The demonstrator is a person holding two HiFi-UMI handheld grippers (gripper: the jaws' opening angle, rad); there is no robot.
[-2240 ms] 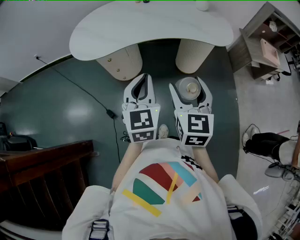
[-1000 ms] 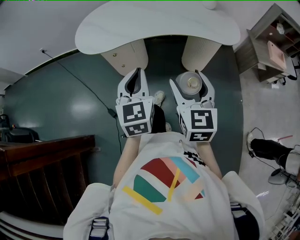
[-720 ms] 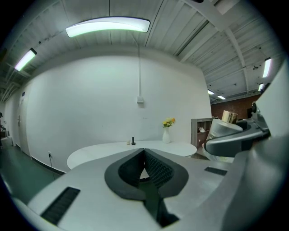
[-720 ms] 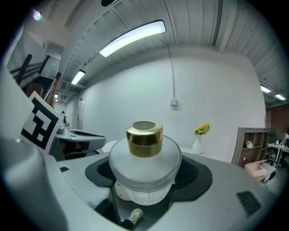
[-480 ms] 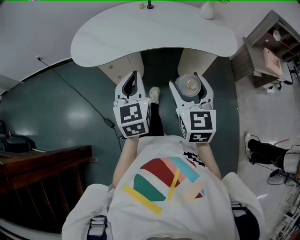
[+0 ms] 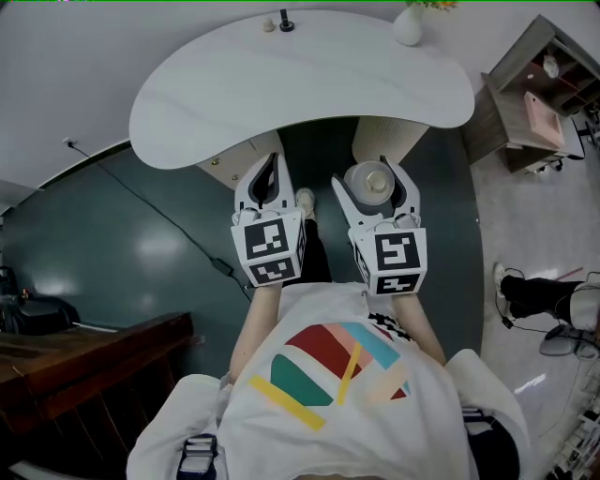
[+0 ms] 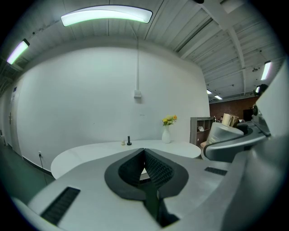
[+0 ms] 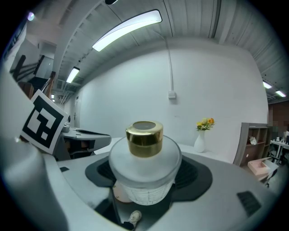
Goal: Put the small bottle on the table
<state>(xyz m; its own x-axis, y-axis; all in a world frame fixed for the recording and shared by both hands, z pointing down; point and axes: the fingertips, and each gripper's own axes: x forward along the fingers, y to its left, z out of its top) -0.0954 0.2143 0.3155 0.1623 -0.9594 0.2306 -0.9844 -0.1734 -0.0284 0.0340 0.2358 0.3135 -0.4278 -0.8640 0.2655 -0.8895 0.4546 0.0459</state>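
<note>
A small frosted bottle (image 8: 145, 170) with a gold cap sits upright between the jaws of my right gripper (image 8: 145, 180), which is shut on it. In the head view the bottle (image 6: 372, 180) is held in my right gripper (image 6: 373, 192) just short of the near edge of the white curved table (image 6: 300, 75). My left gripper (image 6: 268, 183) hovers beside it at the same height, shut with nothing in it; its jaws (image 7: 144, 164) meet at the tips in the left gripper view.
On the table's far side stand a white vase with yellow flowers (image 6: 409, 22), a small dark object (image 6: 286, 21) and a tiny pale object (image 6: 269, 25). Two beige cylindrical table legs (image 6: 386, 139) stand under it. A shelf unit (image 6: 536, 84) is at right, a dark wooden bench (image 6: 84, 361) at left.
The table has come nearer and more of its top shows, including the vase and small objects. Both grippers keep their hold and spacing; the bottle stays in the right gripper.
</note>
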